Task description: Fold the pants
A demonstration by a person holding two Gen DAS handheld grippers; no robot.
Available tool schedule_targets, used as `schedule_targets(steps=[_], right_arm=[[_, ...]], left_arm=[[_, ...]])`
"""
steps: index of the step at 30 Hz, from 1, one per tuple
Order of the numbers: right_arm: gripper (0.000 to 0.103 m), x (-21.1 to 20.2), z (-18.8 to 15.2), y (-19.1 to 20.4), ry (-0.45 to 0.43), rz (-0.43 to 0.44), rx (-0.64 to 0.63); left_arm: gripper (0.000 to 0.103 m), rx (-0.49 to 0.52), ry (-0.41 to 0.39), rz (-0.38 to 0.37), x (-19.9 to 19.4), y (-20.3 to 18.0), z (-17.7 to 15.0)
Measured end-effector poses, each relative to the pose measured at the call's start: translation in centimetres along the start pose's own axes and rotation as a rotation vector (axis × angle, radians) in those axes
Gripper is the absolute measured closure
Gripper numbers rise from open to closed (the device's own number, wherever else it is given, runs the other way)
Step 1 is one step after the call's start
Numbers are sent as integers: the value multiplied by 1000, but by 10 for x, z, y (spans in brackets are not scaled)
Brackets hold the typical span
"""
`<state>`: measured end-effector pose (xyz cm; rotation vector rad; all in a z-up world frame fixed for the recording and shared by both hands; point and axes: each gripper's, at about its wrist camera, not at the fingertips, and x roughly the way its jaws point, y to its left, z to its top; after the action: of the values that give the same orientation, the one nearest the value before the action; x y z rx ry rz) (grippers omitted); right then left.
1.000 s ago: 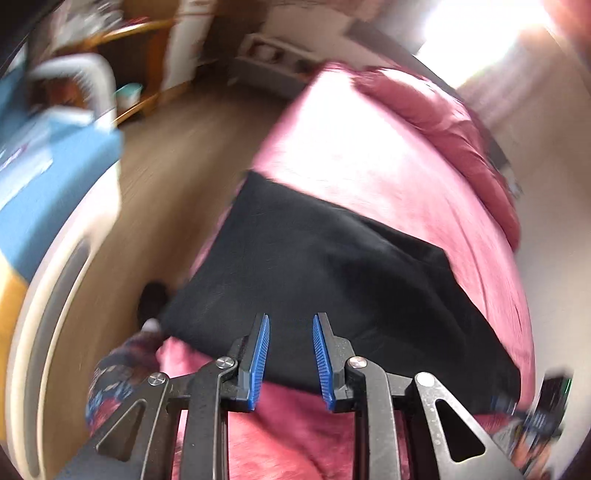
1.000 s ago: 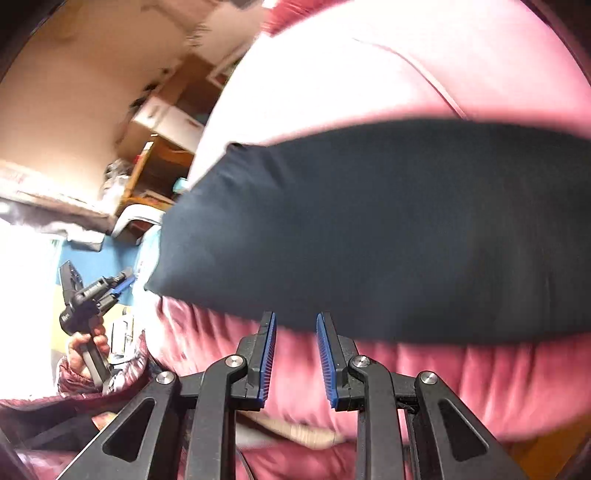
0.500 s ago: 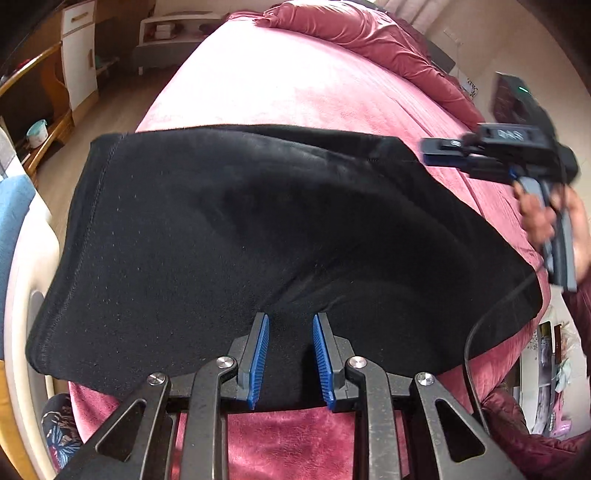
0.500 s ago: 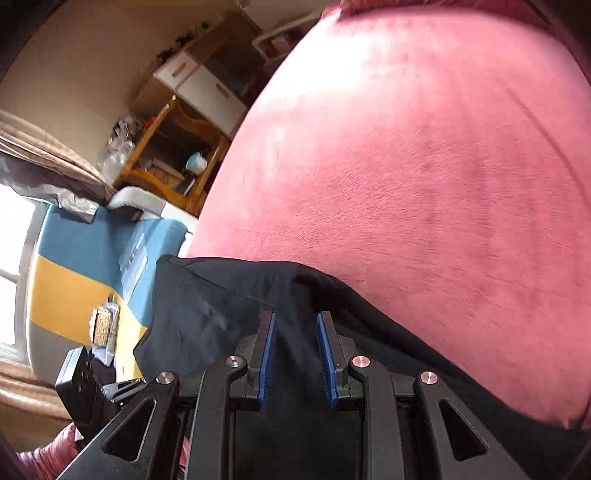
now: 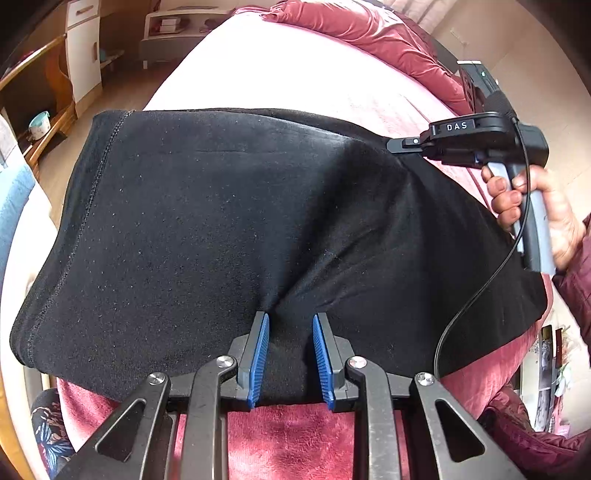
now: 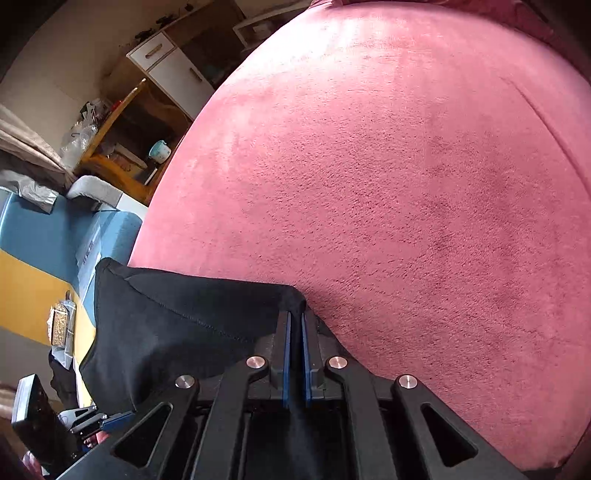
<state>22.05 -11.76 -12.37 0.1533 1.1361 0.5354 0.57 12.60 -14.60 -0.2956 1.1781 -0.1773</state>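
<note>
Black pants [image 5: 229, 229] lie folded across the near end of a bed with a pink cover [image 5: 295, 74]. My left gripper [image 5: 290, 325] is open, its blue pads straddling the pants' near edge, where the cloth puckers between them. My right gripper [image 6: 295, 321] is shut on the far edge of the pants [image 6: 177, 325], lifting a small peak of cloth off the pink cover [image 6: 406, 184]. In the left wrist view the right gripper [image 5: 406, 142] shows at the pants' far right edge, held by a hand.
A dark red duvet [image 5: 369, 33] is bunched at the head of the bed. To the left stand a white cabinet [image 6: 173, 70], a wooden shelf with a teal cup [image 6: 159, 150], and a blue and yellow piece of furniture [image 6: 44, 236].
My right gripper has closed on the far edge of the pants and raised it a little. My left gripper has stayed open at the near edge, where cloth now bunches between the pads.
</note>
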Motion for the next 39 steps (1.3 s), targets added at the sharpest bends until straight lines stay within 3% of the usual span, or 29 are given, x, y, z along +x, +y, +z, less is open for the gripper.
schedule_targets(steps=[2, 4, 7, 10, 14, 16, 19, 23, 29, 34, 39], right_arm=[[92, -9, -2, -2, -23, 9, 30], [72, -25, -6, -1, -59, -21, 22], [72, -58, -14, 10, -125, 12, 12], [72, -82, -43, 22, -143, 70, -11], [72, -84, -91, 27, -97, 31, -36], [67, -68, -106, 21, -70, -21, 1], [65, -40, -121, 4, -24, -112, 44], [65, -43, -124, -1, -70, -98, 75], [55, -76, -140, -11, -152, -50, 141], [55, -127, -184, -62, -253, -13, 299], [55, -192, -252, -142, -384, -52, 551]], left_arm=[[78, -2, 1, -3, -5, 0, 4], [78, -4, -31, 3, -17, 0, 6], [77, -24, -111, -4, -36, 4, 12], [77, -80, -130, 18, -43, 18, 17], [77, -177, -107, 113, -41, 40, 13], [77, -227, -94, 175, -38, 50, 7], [77, -212, -70, 205, -31, 52, 3], [74, -165, -80, 259, -26, 35, 7], [68, -108, -134, 214, -40, 1, 2], [67, -10, -141, 181, -39, -23, 1], [67, 25, -120, 161, -35, -37, -3]])
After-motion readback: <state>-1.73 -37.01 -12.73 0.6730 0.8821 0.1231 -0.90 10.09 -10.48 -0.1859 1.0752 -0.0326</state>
